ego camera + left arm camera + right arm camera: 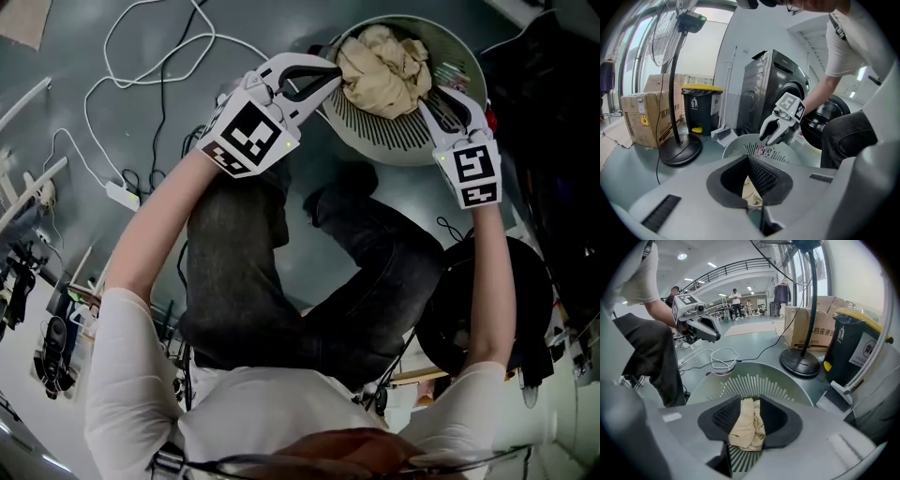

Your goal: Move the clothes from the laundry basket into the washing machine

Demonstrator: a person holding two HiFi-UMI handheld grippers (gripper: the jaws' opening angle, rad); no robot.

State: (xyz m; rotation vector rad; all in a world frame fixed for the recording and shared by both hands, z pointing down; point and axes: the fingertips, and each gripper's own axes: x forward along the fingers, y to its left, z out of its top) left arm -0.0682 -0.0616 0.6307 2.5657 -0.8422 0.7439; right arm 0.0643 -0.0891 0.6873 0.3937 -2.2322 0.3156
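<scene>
A pale slatted laundry basket (403, 145) stands on the floor in front of my knees, with a crumpled beige garment (384, 70) in it. My left gripper (330, 80) reaches over the basket's left rim, its jaws a little apart at the edge of the cloth. My right gripper (434, 99) comes in from the right rim, open beside the garment. In the right gripper view the beige garment (747, 427) shows between the dark pads, loose, above the basket (754, 380). The left gripper view shows a strip of cloth (751, 190) through its narrow gap. The dark washing machine (771, 89) stands behind the basket.
A fan stand (679, 150), a cardboard box (644, 117), a yellow-lidded bin (698, 108) and a dustpan (724, 133) stand left of the machine. White cable (141, 56) and a power strip (122, 195) lie on the floor. The machine's round door (827, 122) hangs open.
</scene>
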